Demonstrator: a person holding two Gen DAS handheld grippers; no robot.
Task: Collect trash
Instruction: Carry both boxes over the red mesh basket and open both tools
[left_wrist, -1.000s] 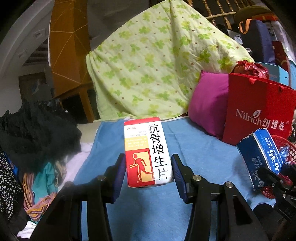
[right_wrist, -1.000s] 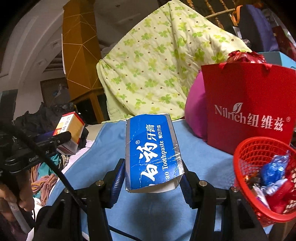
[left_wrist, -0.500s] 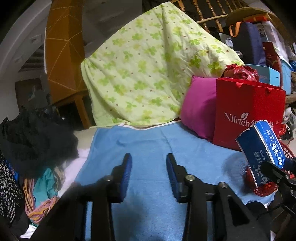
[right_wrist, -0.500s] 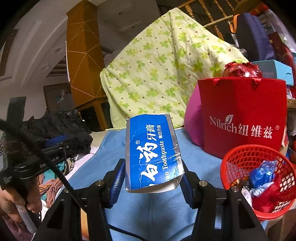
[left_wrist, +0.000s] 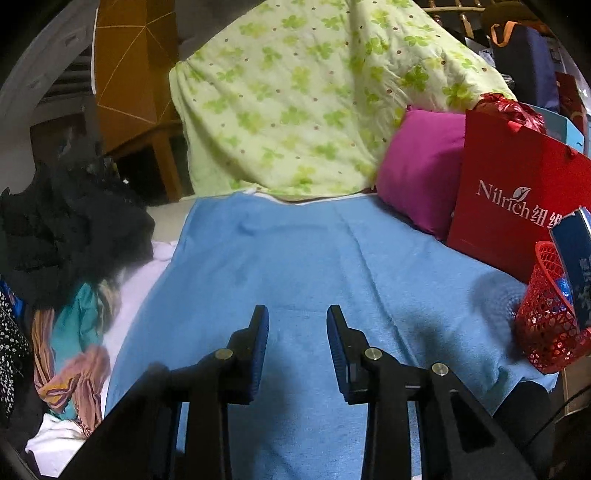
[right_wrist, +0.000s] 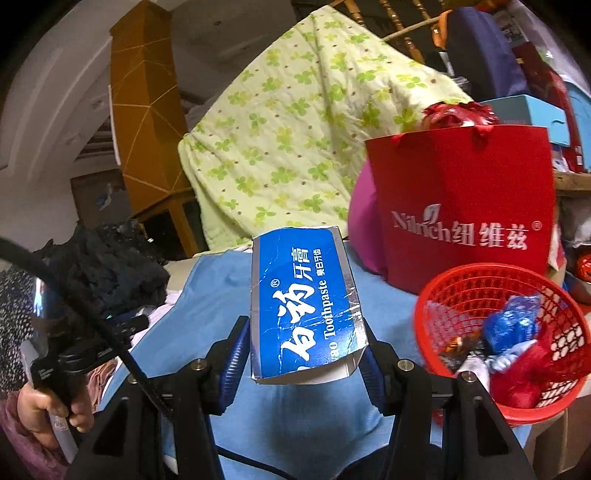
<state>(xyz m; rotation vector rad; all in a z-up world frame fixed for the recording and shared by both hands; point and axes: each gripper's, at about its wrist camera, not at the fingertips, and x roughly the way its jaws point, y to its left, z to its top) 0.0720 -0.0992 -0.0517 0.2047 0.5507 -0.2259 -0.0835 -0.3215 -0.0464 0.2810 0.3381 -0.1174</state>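
Left gripper (left_wrist: 297, 325): I am seeing its jaws standing a little apart, with nothing between them; they have just been closing.
Right gripper (right_wrist: 304, 345): it is clamping the toothpaste box (right_wrist: 304, 306).
Left hand (right_wrist: 51, 410): it is gripping the handle.

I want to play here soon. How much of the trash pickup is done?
Partly done. The red basket already holds several wrappers. The right tongs grip a blue toothpaste box beside the basket, not yet dropped in. The left tongs are empty over the blue towel; their jaws have just been closing on nothing. No other trash shows on the towel.
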